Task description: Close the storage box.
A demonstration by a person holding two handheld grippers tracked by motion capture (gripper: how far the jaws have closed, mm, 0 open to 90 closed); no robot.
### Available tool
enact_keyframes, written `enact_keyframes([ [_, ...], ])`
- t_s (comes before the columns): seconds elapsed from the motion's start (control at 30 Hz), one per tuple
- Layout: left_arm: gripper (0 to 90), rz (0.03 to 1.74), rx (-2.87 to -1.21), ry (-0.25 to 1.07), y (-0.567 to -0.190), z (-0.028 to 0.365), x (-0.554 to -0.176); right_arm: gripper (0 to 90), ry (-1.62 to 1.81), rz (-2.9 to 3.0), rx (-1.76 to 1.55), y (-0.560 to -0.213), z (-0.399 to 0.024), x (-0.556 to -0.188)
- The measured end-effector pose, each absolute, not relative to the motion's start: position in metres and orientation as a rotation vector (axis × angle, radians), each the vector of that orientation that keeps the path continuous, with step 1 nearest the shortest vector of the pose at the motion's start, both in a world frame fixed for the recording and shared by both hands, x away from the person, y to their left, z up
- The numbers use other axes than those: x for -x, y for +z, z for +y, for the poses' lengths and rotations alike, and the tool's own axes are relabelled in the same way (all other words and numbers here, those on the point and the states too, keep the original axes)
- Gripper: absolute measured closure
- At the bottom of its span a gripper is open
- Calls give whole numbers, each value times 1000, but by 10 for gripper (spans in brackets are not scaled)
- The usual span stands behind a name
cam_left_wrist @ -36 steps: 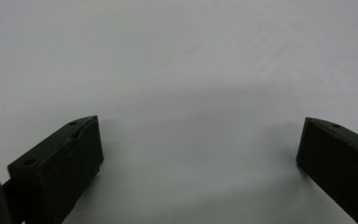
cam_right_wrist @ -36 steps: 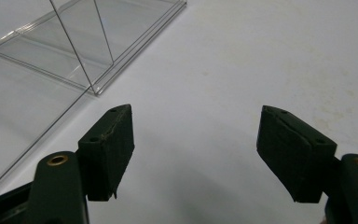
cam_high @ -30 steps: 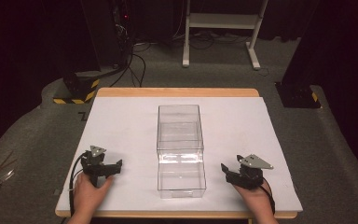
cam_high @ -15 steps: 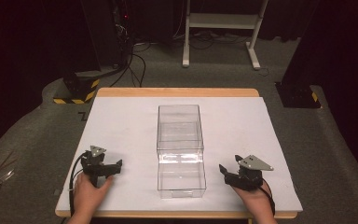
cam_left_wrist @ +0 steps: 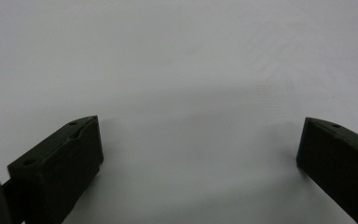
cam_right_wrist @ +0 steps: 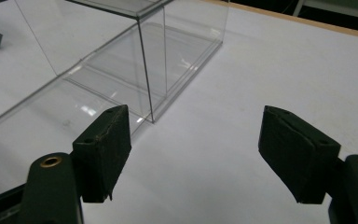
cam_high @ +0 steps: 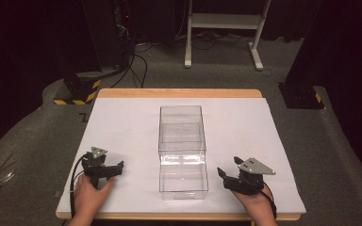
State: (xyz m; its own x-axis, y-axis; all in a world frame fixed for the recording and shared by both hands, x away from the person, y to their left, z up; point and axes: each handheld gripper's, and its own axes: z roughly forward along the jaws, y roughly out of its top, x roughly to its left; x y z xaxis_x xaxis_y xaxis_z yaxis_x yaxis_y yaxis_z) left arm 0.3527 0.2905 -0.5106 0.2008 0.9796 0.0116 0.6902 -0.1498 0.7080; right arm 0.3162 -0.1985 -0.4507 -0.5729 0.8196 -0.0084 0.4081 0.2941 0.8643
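Resting spot: both tools sit low on the white table cover (cam_high: 122,122), one at each side of the clear box (cam_high: 181,141), likely a ready stance with nothing gripped.
Left gripper (cam_high: 107,170): jaws spread wide, nothing between them, bare cover underneath, set apart from the box.
Right gripper (cam_high: 229,178): jaws spread too, empty, aimed toward the box's near corner (cam_right_wrist: 152,119), close but not touching.
Box position: middle of the table, long side running away from the person.
Box contents: looks empty; a taller far part and a lower near part, both see-through.
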Motion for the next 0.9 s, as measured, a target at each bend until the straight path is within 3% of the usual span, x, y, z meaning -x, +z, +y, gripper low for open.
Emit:
enact_keyframes([
  [0.9, 7, 1550, -1910, 656, -511, 291, -353, 258, 1350, 2139, -933, -426, -173, -279],
])
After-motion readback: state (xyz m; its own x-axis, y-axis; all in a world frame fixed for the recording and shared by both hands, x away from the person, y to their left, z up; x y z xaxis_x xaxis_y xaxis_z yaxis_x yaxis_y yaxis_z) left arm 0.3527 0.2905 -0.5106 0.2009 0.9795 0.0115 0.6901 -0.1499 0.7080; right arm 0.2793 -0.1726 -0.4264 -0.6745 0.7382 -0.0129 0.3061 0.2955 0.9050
